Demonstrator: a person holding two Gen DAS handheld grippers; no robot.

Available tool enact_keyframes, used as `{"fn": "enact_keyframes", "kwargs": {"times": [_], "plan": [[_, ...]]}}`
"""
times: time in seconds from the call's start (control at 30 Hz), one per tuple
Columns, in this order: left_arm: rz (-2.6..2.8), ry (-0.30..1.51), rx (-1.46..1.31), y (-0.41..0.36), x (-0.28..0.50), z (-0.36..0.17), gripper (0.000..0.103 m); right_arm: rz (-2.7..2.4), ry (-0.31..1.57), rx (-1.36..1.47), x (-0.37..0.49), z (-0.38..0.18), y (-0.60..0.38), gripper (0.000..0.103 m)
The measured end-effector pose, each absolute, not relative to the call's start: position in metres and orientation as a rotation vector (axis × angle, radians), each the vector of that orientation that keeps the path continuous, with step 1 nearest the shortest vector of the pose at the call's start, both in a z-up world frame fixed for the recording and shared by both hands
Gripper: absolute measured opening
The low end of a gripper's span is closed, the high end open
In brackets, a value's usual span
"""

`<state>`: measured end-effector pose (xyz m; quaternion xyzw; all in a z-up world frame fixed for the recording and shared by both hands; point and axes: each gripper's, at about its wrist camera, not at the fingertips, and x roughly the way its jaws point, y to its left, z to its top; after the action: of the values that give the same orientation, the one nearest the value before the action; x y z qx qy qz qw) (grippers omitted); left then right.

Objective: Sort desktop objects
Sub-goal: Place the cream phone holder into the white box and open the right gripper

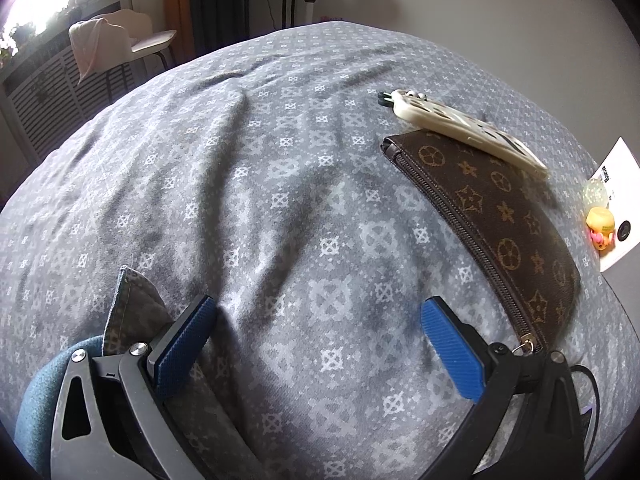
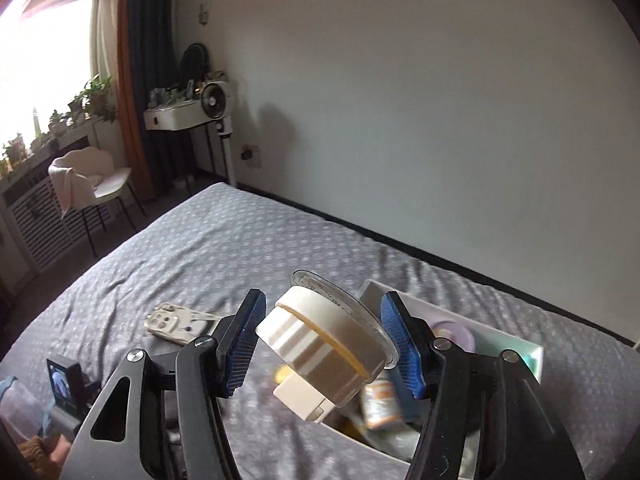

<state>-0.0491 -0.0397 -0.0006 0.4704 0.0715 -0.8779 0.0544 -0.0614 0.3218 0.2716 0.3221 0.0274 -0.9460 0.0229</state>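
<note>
While the right gripper [image 2: 322, 344] clamps the cream jar [image 2: 324, 354], the white bin [image 2: 516, 334] lies just beyond its jaws.
Left gripper [image 1: 318, 344] gapes empty (brown pouch [image 1: 504, 224] forward-right).

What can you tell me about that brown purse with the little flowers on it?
The brown purse is a flat, long pouch that looks like leather, printed with tan flowers and stars. A dark zipper runs along one edge, ending in a small metal ring near the left tongs, which are open and not holding it. It lies on the grey patterned bedcover. A cream phone case rests across its far end.
</note>
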Motion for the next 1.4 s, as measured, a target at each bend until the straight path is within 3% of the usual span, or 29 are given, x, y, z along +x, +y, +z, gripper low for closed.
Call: {"fn": "enact_keyframes", "kwargs": {"times": [0.17,0.5,0.97,1.03,1.1,1.4], "plan": [[-2.662,0.199,1.419,-0.037,-0.048,-0.002,0.103,-3.061,0.052,1.062,-0.032,0.267,0.4,0.059],[-2.651,0.171,1.395,-0.033,-0.046,-0.003,0.103,-3.129,-0.107,1.257,-0.008,0.203,0.501,0.059],[-2.649,0.162,1.39,-0.032,-0.046,-0.003,0.103,-3.087,-0.168,1.399,-0.029,0.159,0.512,0.06],[-2.65,0.163,1.39,-0.032,-0.046,-0.003,0.103,-3.103,-0.176,1.357,-0.028,0.165,0.511,0.071],[-2.65,0.163,1.389,-0.032,-0.047,-0.003,0.103,-3.167,-0.113,1.295,-0.021,0.175,0.503,0.091],[-2.65,0.166,1.397,-0.032,-0.046,-0.003,0.103,-3.042,0.186,0.88,0.058,0.222,0.413,0.103]]}}
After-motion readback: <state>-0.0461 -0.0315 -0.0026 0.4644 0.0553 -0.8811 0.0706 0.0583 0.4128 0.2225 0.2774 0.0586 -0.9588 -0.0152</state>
